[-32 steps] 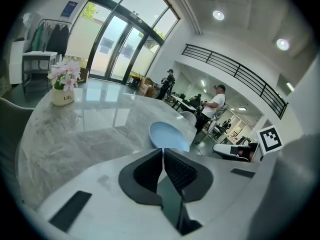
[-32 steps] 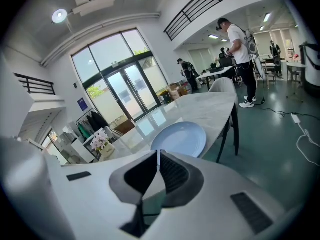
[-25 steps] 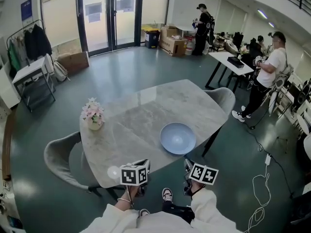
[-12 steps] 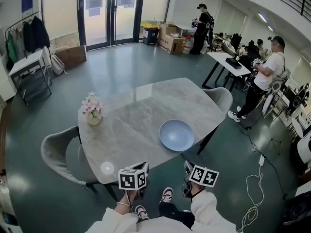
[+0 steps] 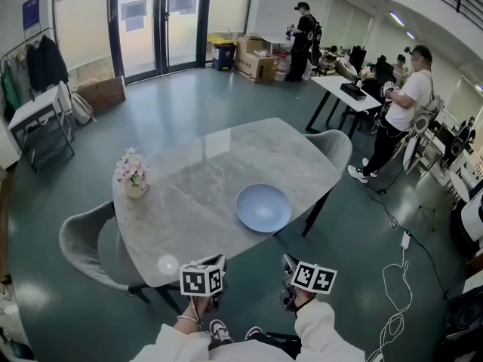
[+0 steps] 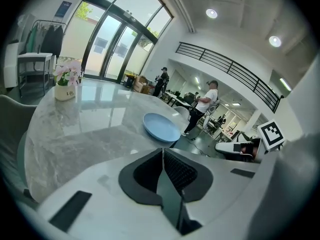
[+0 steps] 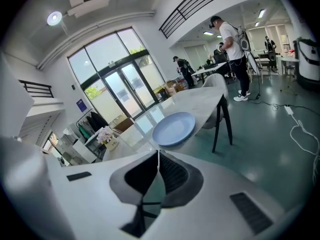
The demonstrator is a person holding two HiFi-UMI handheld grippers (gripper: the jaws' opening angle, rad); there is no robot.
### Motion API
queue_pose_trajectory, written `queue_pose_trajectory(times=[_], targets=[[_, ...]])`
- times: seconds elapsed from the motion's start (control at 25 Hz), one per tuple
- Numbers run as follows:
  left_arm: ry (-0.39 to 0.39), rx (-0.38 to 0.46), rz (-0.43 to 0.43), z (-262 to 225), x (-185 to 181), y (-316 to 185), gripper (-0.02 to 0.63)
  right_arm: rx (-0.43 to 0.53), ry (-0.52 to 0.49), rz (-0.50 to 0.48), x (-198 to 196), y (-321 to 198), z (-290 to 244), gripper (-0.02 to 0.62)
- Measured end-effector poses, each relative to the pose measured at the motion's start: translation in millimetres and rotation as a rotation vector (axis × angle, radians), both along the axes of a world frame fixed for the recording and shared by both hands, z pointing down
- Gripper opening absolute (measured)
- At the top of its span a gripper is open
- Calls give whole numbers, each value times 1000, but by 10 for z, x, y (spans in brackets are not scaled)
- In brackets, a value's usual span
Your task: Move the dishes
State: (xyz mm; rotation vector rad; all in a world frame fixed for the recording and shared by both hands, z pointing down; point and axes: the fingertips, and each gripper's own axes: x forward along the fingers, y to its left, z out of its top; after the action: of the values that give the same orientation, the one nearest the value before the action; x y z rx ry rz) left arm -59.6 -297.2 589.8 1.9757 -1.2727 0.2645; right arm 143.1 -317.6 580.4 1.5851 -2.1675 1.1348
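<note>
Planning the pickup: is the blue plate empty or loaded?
Empty: the blue plate lies right way up on the table, its whole inside bare.

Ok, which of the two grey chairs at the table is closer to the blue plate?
The far-right chair, just beyond the blue plate. The left chair stands at the opposite end, nearer the flower pot.

Left gripper (image 6: 163,155): white moulded shell, black ribbed pads (image 6: 181,172) set in a dark recess, black rectangular inlays on the shell. Right gripper (image 7: 158,158): same build.

Each carries a white cube with black square markers, lower centre of the head view: left cube (image 5: 201,280), right cube (image 5: 313,277).

Clothing: cream long sleeves (image 5: 321,330), a thin wristband (image 5: 189,319) on the left, and black-and-white sneakers (image 5: 219,329).
</note>
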Motion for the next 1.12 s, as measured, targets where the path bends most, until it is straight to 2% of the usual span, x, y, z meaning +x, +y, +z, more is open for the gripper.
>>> queue_pose_trajectory(times=[0.16, 0.32, 0.44, 0.52, 0.68, 0.92, 1.12], targets=[[-31, -13, 24, 18, 196, 51, 18, -3, -36, 22, 207, 73, 64, 66], [-62, -21, 41, -51, 485, 137, 18, -41, -117, 45, 472, 195, 105, 66], [-69, -11, 47, -132, 654, 166, 18, -15, -71, 22, 620, 226, 52, 66], [-61, -2, 39, -159, 715, 173, 18, 12, -43, -4, 636, 221, 11, 66], [-39, -9, 17, -153, 766, 211, 18, 24, -54, -42, 574, 224, -5, 64], [-84, 11, 11, -225, 812, 279, 18, -3, -97, -68, 550, 307, 28, 61], [-82, 19, 7, -241, 832, 293, 18, 11, -62, -99, 528, 324, 3, 58]])
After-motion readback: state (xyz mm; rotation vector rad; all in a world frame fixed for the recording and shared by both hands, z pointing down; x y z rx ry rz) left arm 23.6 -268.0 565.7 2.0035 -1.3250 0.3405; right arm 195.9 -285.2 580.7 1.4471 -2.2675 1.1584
